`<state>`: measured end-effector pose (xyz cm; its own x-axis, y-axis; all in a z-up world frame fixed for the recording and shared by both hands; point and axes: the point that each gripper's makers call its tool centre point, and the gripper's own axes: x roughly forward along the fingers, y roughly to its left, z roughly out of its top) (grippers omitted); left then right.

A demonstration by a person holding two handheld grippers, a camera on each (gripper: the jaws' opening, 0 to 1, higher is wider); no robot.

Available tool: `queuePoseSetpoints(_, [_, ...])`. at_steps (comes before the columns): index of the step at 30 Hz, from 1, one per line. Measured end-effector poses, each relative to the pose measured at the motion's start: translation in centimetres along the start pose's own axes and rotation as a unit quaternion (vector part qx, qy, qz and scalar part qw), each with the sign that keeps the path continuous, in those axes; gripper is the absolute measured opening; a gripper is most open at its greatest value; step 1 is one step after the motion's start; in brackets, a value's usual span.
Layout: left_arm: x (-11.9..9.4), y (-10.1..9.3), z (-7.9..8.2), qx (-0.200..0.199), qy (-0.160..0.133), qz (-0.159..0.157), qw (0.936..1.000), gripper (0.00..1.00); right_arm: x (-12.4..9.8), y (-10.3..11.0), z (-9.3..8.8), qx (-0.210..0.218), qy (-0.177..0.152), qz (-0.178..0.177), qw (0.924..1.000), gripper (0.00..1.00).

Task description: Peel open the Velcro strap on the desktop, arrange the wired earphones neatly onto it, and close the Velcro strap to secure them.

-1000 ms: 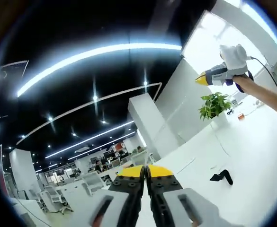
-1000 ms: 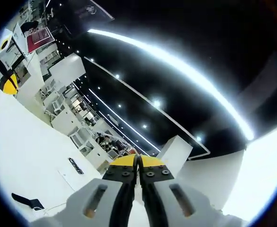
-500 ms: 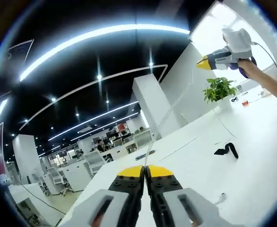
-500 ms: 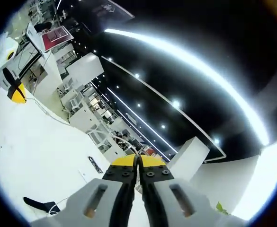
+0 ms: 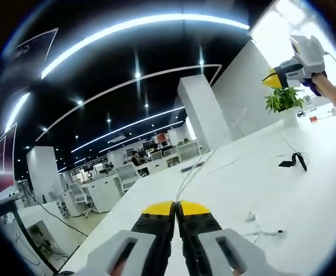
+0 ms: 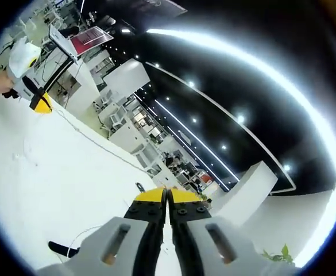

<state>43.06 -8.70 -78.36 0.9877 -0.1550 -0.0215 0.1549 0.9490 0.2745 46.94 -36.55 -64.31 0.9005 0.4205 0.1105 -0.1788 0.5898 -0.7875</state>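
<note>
A thin white earphone cable (image 5: 205, 158) stretches taut above a white desktop (image 5: 305, 195), running from the closed yellow-tipped jaws of the left gripper (image 5: 177, 208) up toward the right gripper (image 5: 273, 79), which is held aloft in a person's hand (image 5: 321, 85) at the upper right of the left gripper view. Both pairs of jaws are pressed together; the cable appears to be pinched in each, though the grip itself is too fine to confirm. In the right gripper view the same line (image 6: 93, 140) runs from the right gripper's (image 6: 168, 196) own jaws across to the left gripper (image 6: 40, 103) at the far left. More of the white cable, with what looks like an earbud (image 5: 250, 217), lies loose on the desk just beside the left gripper. The black Velcro strap (image 5: 292, 161), partly curled upward, lies on the desktop well apart from the jaws, near a green potted plant (image 5: 284, 99); its dark end (image 6: 61, 249) also shows low in the right gripper view. Behind, an open office with white desks and chairs (image 5: 124, 172), a white pillar (image 5: 205, 112) and long ceiling light strips (image 5: 127, 26).
</note>
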Motion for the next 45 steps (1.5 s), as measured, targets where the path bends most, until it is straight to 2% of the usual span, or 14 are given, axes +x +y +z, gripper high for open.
queuePoseSetpoints(4, [-0.2,-1.7,-0.9,0.012,0.015,-0.023,0.9995,0.06,0.0,0.6,-0.3,-0.002,0.001,0.004,1.0000,0.04])
queuePoseSetpoints(7, [-0.4,-2.8,-0.8,0.015,0.015,-0.032,0.9993,0.06,0.1,1.1,-0.7,-0.004,0.006,0.012,0.9999,0.04])
queuePoseSetpoints(8, [-0.4,-2.7,-0.6,0.015,0.012,-0.032,0.9993,0.06,0.1,1.2,-0.9,-0.006,0.008,0.013,0.9999,0.04])
queuePoseSetpoints(11, [0.1,-0.8,0.4,0.011,0.006,-0.030,0.9995,0.06,0.1,1.3,-1.2,-0.004,0.013,0.017,0.9998,0.04])
queuePoseSetpoints(14, [0.1,-1.1,0.2,0.006,0.003,-0.035,0.9994,0.06,0.1,1.2,-1.5,0.002,0.014,0.017,0.9998,0.04])
queuePoseSetpoints(16, [0.0,-1.4,0.7,0.013,-0.004,-0.036,0.9992,0.06,0.0,1.2,-1.6,0.001,0.015,0.016,0.9998,0.04])
queuePoseSetpoints(19, [-0.3,-1.9,2.3,0.016,-0.022,-0.047,0.9985,0.06,0.0,1.2,-1.6,0.001,0.016,0.017,0.9997,0.04])
queuePoseSetpoints(22, [-2.0,-3.5,5.5,0.026,-0.048,-0.054,0.9971,0.06,-0.1,1.1,-1.5,-0.001,0.015,0.015,0.9998,0.04])
queuePoseSetpoints(26, [-3.1,-4.4,7.9,0.030,-0.073,-0.064,0.9948,0.06,-0.3,0.8,-1.4,0.001,0.011,0.012,0.9999,0.04])
queuePoseSetpoints(28, [-3.6,-4.9,9.4,0.019,-0.089,-0.077,0.9929,0.06,-0.4,0.5,-1.3,0.005,0.009,0.011,0.9999,0.04])
queuePoseSetpoints(34, [-4.8,-4.5,13.3,0.042,-0.120,-0.064,0.9898,0.06,-0.8,0.1,-1.3,0.011,0.004,0.006,0.9999,0.04])
queuePoseSetpoints(36, [-4.6,-4.1,13.8,0.050,-0.123,-0.057,0.9895,0.06,-0.9,0.0,-1.1,0.012,0.001,0.004,0.9999,0.04])
queuePoseSetpoints(39, [-4.1,-3.8,13.7,0.050,-0.119,-0.055,0.9901,0.06,-1.0,-0.1,-0.9,0.011,-0.002,0.003,0.9999,0.04])
queuePoseSetpoints(45, [-2.5,-3.1,11.5,0.066,-0.088,-0.040,0.9931,0.06,-1.2,-0.4,-0.6,0.010,-0.006,-0.002,0.9999,0.04])
